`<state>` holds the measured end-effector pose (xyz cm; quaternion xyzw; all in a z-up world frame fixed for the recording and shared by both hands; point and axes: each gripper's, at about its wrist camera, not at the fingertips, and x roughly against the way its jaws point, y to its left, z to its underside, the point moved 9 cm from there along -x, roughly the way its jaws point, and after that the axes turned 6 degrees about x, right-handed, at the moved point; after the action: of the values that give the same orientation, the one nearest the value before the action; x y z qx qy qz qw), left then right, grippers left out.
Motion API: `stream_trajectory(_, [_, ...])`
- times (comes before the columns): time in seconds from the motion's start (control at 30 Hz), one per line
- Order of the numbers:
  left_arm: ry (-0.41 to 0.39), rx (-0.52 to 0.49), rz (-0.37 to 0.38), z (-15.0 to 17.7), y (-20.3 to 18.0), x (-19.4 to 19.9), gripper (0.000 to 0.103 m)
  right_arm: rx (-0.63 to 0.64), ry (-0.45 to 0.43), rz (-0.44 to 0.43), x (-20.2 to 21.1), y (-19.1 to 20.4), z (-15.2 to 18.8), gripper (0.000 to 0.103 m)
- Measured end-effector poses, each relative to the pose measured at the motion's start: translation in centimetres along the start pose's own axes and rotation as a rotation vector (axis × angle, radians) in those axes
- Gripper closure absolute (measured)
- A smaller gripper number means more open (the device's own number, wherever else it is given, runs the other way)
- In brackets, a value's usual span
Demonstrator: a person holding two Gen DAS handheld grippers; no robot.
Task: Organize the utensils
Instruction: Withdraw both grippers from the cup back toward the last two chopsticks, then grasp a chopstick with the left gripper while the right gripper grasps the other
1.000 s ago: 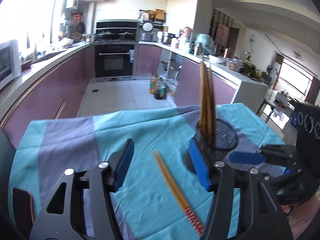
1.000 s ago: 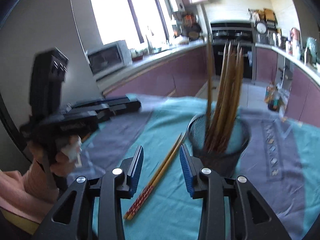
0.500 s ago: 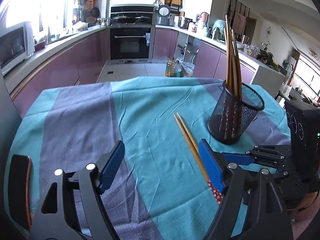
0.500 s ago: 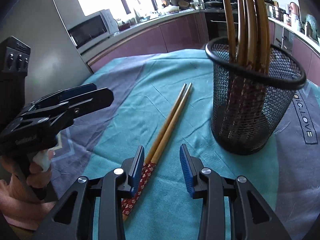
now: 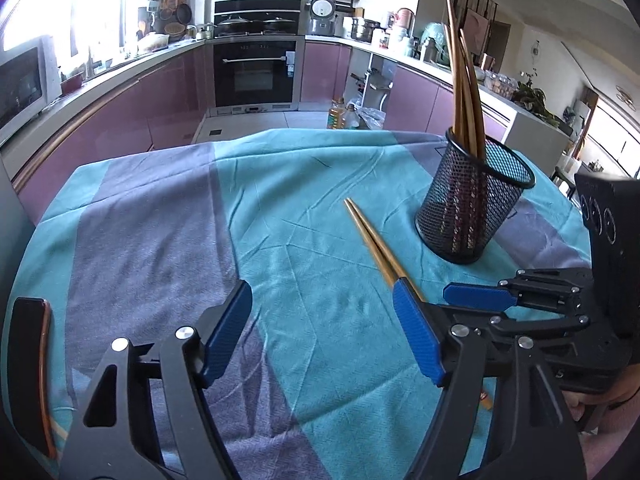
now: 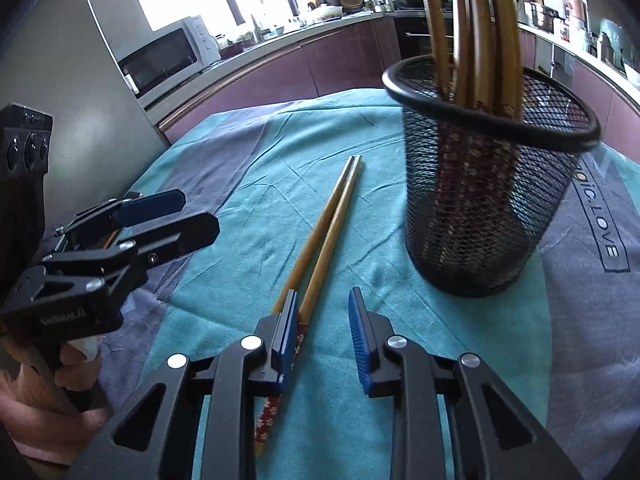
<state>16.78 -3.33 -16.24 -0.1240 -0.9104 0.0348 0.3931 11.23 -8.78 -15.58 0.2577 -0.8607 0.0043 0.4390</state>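
Now closer and lower than half a second back: in the right wrist view the pair (image 6: 325, 236) has slid down-frame until its patterned red ends sit partly under the left pad of the right gripper (image 6: 323, 330); before, the pads stood short of them. Jaws narrow, empty, straddling only the right-hand stick; whether the pad touches wood, cannot tell. Cup (image 6: 486, 204) has grown larger in the upper right of that frame, its sticks (image 6: 476, 36) cut off by the top edge.

Left wrist view: little change. Left gripper (image 5: 322, 326) hangs over the cloth (image 5: 168, 220) at lower centre, jaws wide, nothing between them. Cup (image 5: 472, 200) has drifted slightly right, standing upright at right of centre, sticks (image 5: 462, 76) leaning in it. Pair (image 5: 370, 240) runs diagonally from mid-frame toward lower right, just left of the cup, not touching it.

Hidden or unclear:
- Lower ends of the pair vanish behind the left gripper's right finger (image 5: 418, 336); a tip shows again below it.
- Right gripper (image 5: 476, 296) seen edge-on at right, so its gap does not read here.
- Left gripper (image 6: 160, 216) at the left edge of the right wrist view, likewise side-on.
- Dark curved object (image 5: 28, 376) at lower left, partly cut off, unidentified.
- Print on cloth at far right, only partly legible.
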Motion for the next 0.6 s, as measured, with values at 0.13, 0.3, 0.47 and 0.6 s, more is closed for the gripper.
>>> stream_trajectory(0.13, [0.026, -0.021, 0.013, 0.4, -0.9, -0.9, 0.036, -0.007, 0.006, 0.009, 0.1, -0.3, 0.2, 0.081])
stream_trajectory(0.3, [0.069, -0.048, 0.017, 0.8, -1.9, -2.3, 0.042, 0.006, 0.007, 0.031, -0.5, -0.2, -0.4, 0.081])
stream_trajectory(0.47, [0.095, -0.051, 0.032, 0.9, -2.4, -3.2, 0.046, 0.015, 0.005, 0.049, -1.2, -0.4, -0.9, 0.087])
stream_trajectory(0.6, [0.111, -0.056, 0.045, 0.9, -2.7, -3.7, 0.05, -0.024, 0.0, 0.036, -1.0, -1.1, -0.8, 0.097])
